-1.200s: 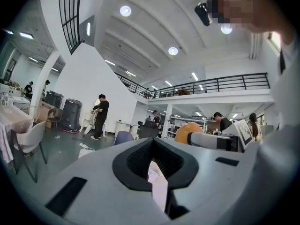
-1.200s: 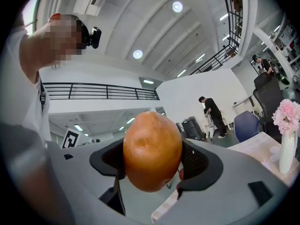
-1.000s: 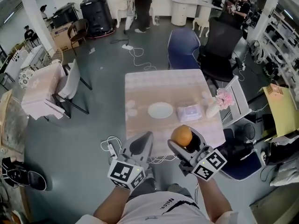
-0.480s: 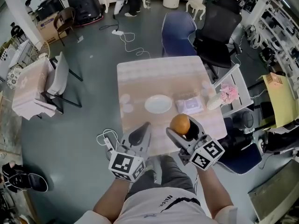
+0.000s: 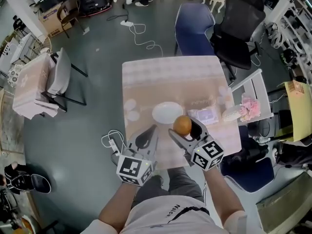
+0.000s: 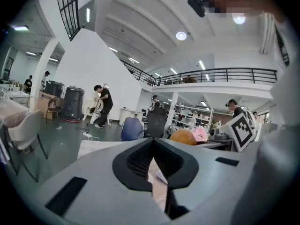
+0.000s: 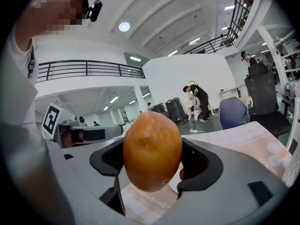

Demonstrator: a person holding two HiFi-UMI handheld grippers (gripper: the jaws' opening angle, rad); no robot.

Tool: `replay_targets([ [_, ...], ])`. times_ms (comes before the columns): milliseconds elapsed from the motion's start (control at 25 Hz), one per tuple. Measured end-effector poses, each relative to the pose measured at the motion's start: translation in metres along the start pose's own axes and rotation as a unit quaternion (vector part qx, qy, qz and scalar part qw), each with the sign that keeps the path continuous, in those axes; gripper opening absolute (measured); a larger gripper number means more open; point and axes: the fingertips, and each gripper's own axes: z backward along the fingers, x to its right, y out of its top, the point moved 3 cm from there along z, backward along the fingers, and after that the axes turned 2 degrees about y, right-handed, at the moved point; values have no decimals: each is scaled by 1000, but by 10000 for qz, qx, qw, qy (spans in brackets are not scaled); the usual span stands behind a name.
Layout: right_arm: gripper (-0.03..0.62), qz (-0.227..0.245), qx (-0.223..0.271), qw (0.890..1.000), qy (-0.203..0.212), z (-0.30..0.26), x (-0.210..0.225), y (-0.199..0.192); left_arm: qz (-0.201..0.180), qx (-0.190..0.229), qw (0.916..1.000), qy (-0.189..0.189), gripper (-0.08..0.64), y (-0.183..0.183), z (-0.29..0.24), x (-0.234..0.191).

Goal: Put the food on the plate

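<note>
My right gripper [image 5: 185, 130] is shut on an orange-brown bread roll [image 5: 182, 125], held above the table's near half, just right of and nearer than the empty white plate [image 5: 166, 112]. In the right gripper view the bread roll [image 7: 152, 150] fills the space between the jaws. My left gripper [image 5: 146, 140] hovers over the table's near edge, left of the roll, jaws closed together with nothing in them. In the left gripper view the bread roll [image 6: 183, 137] shows beyond the closed jaws.
The table [image 5: 165, 79] has a pale checked cloth. A clear packet [image 5: 204, 115] lies right of the plate, pink flowers [image 5: 248, 107] at the right edge, white discs [image 5: 130, 110] at the left. A blue chair [image 5: 194, 29] and black chair [image 5: 241, 23] stand behind.
My right gripper has carried the roll forward and left, from the table's near edge to just beside the plate. The left gripper stayed near the front edge.
</note>
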Motion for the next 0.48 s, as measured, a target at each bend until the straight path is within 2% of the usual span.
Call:
replay_targets([
  [280,347,-148,-633,9975,-262,-42,50,-52,35,-207,9997,122,7,-30,-40,-20],
  [480,347,67,-1073,9934,-401,-69,75,-91,100,-335,9991,225,7,-57,-57,-37],
])
